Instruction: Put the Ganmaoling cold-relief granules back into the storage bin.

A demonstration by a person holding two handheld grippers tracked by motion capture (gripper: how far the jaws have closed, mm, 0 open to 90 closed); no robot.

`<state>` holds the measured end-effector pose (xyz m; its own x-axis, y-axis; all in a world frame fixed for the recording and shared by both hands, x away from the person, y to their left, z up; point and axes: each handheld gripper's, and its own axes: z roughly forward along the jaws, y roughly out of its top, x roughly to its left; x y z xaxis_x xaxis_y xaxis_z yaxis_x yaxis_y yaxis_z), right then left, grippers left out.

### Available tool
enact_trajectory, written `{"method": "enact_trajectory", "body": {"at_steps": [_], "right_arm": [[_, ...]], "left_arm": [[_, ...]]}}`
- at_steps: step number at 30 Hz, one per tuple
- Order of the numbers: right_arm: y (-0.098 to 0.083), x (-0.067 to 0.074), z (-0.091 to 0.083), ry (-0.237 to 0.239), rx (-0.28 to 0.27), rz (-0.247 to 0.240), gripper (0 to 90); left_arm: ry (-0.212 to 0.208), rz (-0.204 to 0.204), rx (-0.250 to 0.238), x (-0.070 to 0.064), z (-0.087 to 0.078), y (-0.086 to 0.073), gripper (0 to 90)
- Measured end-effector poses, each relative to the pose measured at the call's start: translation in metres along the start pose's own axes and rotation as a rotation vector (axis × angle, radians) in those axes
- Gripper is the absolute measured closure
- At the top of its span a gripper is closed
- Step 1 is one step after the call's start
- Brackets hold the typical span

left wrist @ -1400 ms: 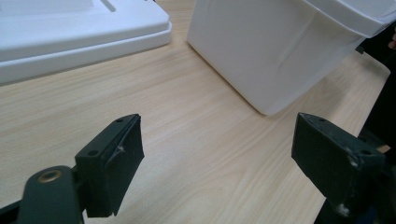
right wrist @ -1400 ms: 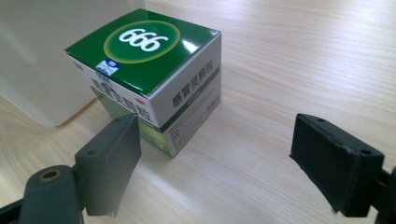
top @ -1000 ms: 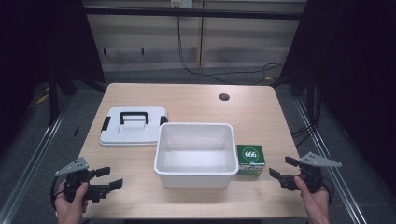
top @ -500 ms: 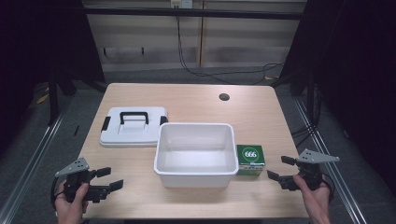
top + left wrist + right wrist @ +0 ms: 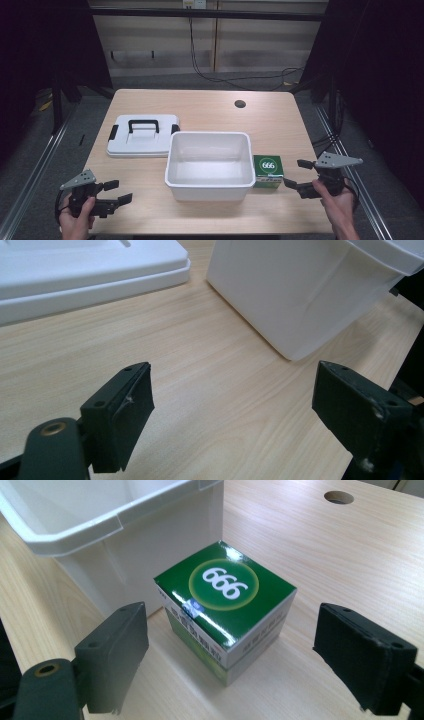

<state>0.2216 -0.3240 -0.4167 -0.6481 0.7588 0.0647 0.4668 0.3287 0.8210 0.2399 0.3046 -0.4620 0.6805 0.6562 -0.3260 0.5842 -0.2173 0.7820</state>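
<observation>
Stage: early, nothing grasped | right gripper (image 5: 298,174) jaws spread, aimed at green box (image 5: 225,607) on table just beside white bin (image 5: 209,160) | left gripper (image 5: 118,192) released, idle | left to do, likely: grasp box, place in empty bin, fit lid (image 5: 142,135)

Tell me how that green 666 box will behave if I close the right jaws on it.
The green box looks like thin glossy carton, so it is probably light and may dent under a hard squeeze. Its sheen hints at some slip. Flat-bottomed and squat on the table, it should slide rather than roll or tip.
</observation>
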Motion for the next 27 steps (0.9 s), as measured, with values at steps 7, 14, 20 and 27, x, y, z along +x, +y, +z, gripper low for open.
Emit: {"method": "enact_trajectory", "body": {"at_steps": [7, 14, 20, 27], "right_arm": [[0.014, -0.003, 0.005, 0.036, 0.032, -0.012, 13.7], [0.035, -0.004, 0.010, 0.098, 0.098, -0.058, 20.8], [0.053, -0.003, 0.012, 0.105, 0.129, -0.094, 18.6], [0.064, -0.004, 0.020, 0.125, 0.158, -0.117, 14.6]], "left_arm": [[-0.002, 0.000, -0.005, 0.000, -0.001, 0.000, 16.7], [-0.007, 0.000, -0.009, 0.000, -0.001, 0.000, 16.7], [-0.008, -0.002, -0.013, 0.000, -0.002, 0.000, 16.7], [-0.013, -0.001, -0.009, 0.000, -0.001, 0.000, 16.7]]}}
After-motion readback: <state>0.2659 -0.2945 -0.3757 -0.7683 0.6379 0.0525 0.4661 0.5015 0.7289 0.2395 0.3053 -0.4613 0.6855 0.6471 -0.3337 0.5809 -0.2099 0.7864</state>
